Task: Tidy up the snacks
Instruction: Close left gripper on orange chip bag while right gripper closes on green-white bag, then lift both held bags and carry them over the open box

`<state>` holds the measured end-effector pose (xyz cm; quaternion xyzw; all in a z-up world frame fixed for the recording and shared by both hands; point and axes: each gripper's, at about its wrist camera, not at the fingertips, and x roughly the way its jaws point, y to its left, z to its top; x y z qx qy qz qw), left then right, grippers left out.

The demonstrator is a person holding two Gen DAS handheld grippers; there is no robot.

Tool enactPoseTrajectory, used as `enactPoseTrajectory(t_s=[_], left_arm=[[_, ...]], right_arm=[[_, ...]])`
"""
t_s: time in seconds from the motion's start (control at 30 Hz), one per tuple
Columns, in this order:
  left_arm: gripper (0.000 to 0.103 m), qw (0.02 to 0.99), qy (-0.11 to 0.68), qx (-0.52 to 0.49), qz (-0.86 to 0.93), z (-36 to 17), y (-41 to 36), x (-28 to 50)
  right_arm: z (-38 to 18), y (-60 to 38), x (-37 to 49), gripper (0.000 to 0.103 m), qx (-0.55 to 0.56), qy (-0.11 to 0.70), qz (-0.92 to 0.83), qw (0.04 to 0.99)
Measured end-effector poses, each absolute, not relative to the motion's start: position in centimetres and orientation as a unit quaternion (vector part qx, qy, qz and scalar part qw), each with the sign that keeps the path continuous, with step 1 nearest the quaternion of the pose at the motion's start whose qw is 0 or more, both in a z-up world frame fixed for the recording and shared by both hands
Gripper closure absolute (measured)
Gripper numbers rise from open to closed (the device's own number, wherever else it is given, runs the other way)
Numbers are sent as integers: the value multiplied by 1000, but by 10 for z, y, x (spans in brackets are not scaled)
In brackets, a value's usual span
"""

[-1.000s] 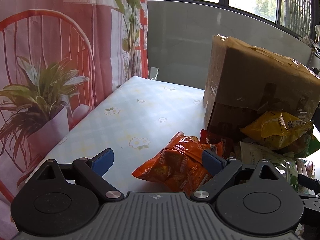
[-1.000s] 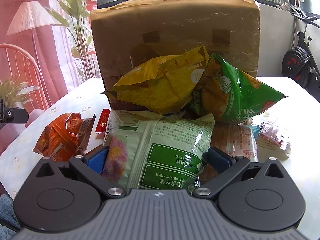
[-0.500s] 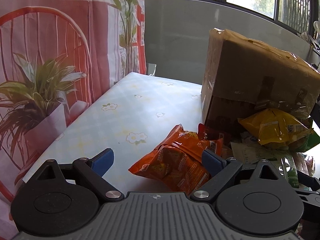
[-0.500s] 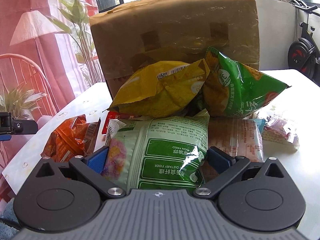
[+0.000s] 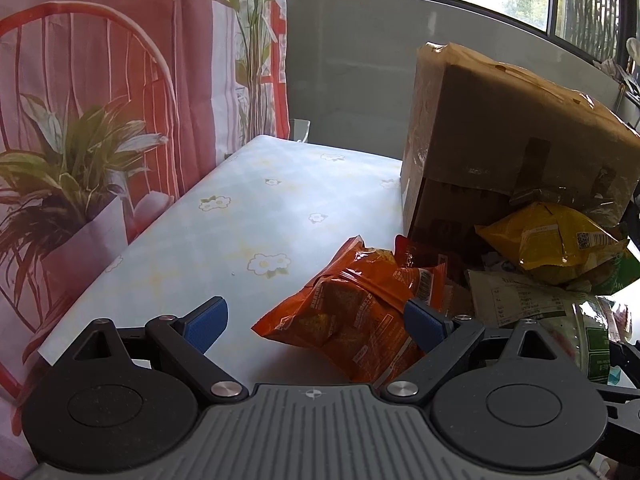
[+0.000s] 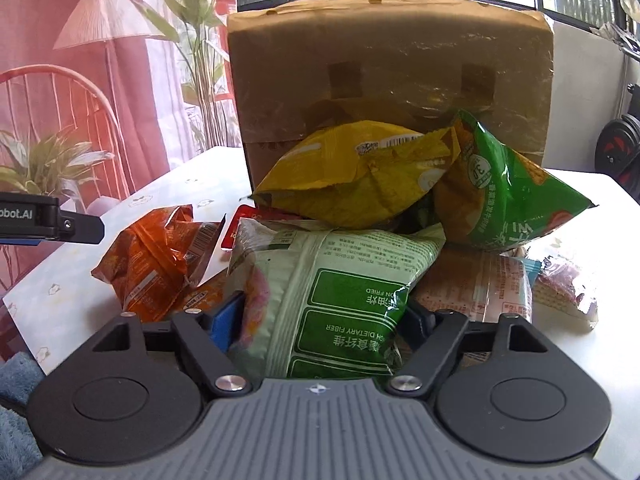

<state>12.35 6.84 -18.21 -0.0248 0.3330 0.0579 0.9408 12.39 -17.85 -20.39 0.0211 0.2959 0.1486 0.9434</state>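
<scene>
A pile of snack bags lies before a cardboard box on the table. My right gripper has its fingers on both sides of a pale green bag; whether they pinch it is unclear. Behind it lie a yellow bag and a dark green bag. My left gripper is open and empty, above the table beside an orange bag, which also shows in the right wrist view. The box and the yellow bag show there too.
The table has a pale floral cloth. A red curtain printed with a chair and plant hangs along its left edge. A small red packet and a wafer packet lie in the pile. Exercise gear stands at far right.
My right gripper has pushed forward onto the pale green bag and its fingers have narrowed around it. My left gripper has drawn back and up a little, still open.
</scene>
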Motion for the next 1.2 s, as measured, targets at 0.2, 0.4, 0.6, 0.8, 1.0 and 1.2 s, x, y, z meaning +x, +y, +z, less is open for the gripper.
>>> enactPoseTrajectory(t_s=[0.2, 0.4, 0.6, 0.8, 1.0, 1.2], left_arm=[[7, 938, 336, -63, 52, -194, 75, 155], [7, 943, 328, -45, 33, -204, 69, 182], [7, 940, 335, -34, 45, -225, 58, 181], [4, 944, 326, 28, 38, -239, 38, 165], [24, 949, 311, 32, 30, -231, 44, 157], [29, 954, 295, 28, 40, -217, 49, 140]], right_arm=[[-204, -180, 123, 29, 27, 296, 158, 942], [-205, -183, 122, 29, 36, 297, 161, 940], [-205, -184, 121, 29, 40, 296, 163, 940], [-205, -186, 121, 29, 45, 296, 166, 940], [-204, -188, 120, 30, 48, 298, 169, 938], [-201, -191, 120, 32, 59, 306, 173, 934]])
